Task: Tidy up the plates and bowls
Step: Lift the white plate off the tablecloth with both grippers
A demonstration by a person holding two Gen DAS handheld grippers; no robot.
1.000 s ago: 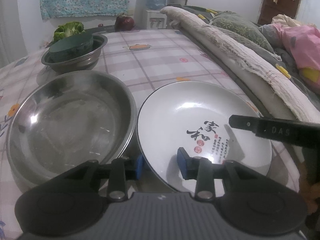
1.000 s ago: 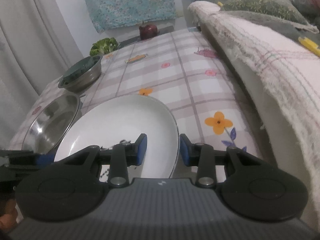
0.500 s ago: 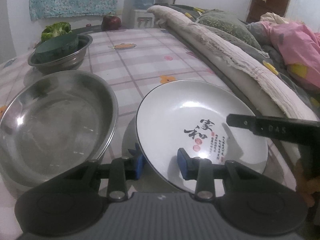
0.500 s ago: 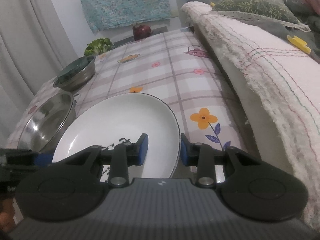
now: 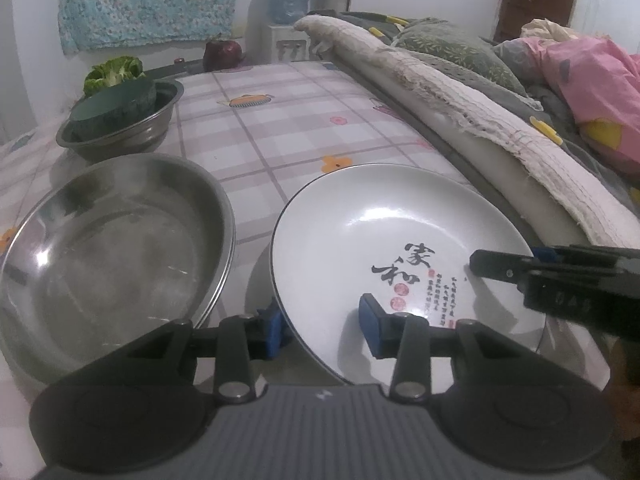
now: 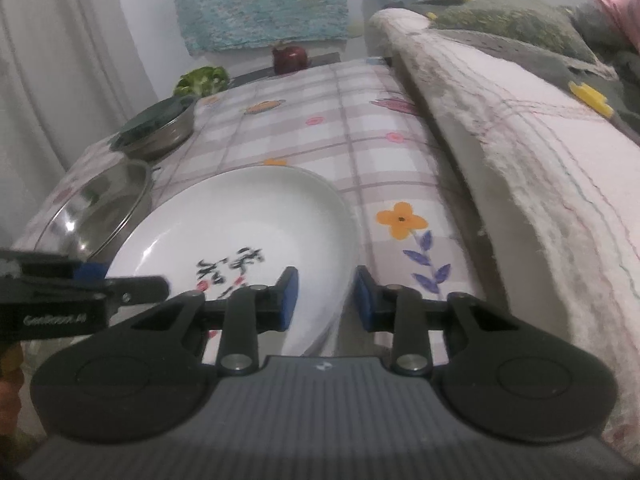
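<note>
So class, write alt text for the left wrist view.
A white plate with black calligraphy sits between the left tongs, whose jaws are opening around its near rim. A large steel bowl sits beside it on a checked tablecloth.

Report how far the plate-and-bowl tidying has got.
Done: the dark bowl already sits in the far steel bowl. In hand: both tools straddle the white plate's rim, the left tool opening, the right tool closing. Left: the plate and the big steel basin lie apart, unstacked.

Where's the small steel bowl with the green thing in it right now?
In the left wrist view the small steel bowl sits far left on the checked tablecloth, beyond the large steel basin and just in front of the broccoli.
</note>
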